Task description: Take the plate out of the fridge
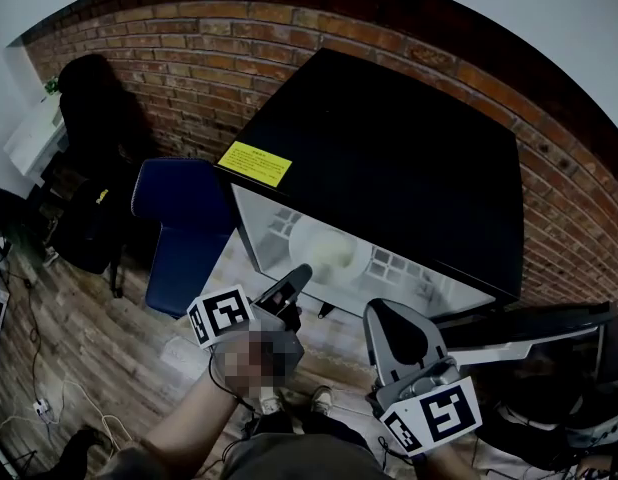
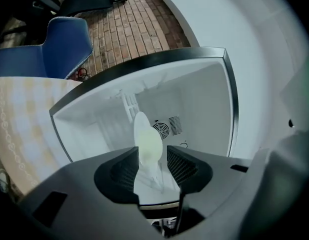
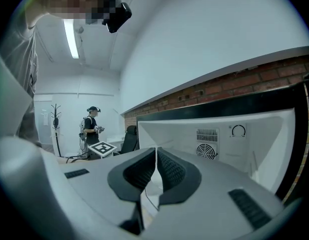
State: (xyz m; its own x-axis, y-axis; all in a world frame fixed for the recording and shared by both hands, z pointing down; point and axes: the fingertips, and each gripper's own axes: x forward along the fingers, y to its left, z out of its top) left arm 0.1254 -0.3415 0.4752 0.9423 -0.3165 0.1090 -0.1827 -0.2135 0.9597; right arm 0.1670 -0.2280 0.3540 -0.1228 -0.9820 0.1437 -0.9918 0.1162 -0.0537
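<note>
The black mini fridge [image 1: 389, 158] stands open, its white inside facing me. A white plate [image 1: 329, 251] lies on its shelf. My left gripper [image 1: 295, 276] reaches into the opening at the plate's near rim. In the left gripper view the plate [image 2: 147, 139] shows edge-on between the open jaws of the left gripper [image 2: 153, 166], with a gap on the right side, so the pads do not press it. My right gripper [image 1: 386, 316] hangs in front of the fridge, to the right. In its own view the right gripper [image 3: 156, 166] is shut and empty.
The fridge door [image 1: 529, 333] swings out to the right, beside my right gripper. A blue chair [image 1: 179, 228] stands left of the fridge against the brick wall [image 1: 189, 58]. Cables lie on the wooden floor [image 1: 49, 348]. A person [image 3: 90, 124] stands far off across the room.
</note>
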